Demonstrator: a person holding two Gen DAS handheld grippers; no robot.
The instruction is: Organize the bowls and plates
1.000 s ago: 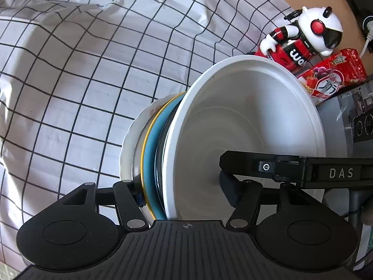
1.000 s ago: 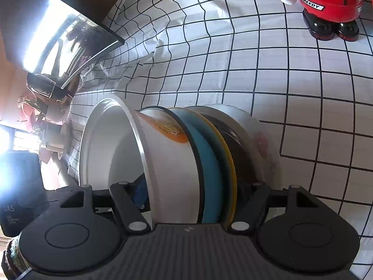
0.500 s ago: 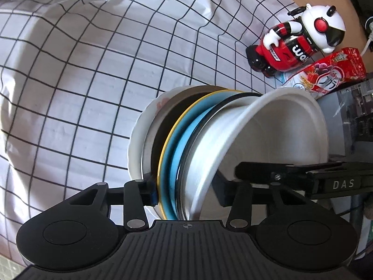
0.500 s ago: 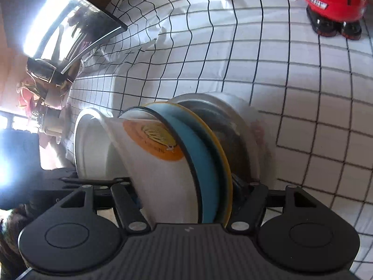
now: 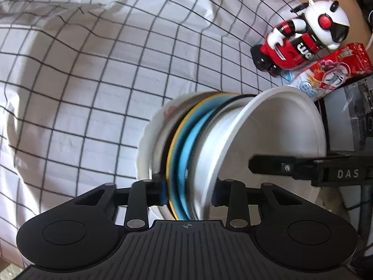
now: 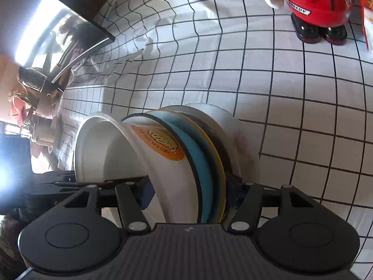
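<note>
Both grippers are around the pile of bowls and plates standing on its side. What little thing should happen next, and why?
Probably finish the squeeze before lifting. The left gripper and right gripper both straddle the stack of plates and bowls, which is tipped on edge over the checked cloth, and their jaws are closing. The stack looks blurred, so it may be shifting; a firm hold should steady it.

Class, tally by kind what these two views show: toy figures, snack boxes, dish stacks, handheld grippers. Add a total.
toy figure: 1
snack box: 1
dish stack: 1
grippers: 2, the left gripper and the right gripper, both closing with the dish stack between their jaws
Total: 5
</note>
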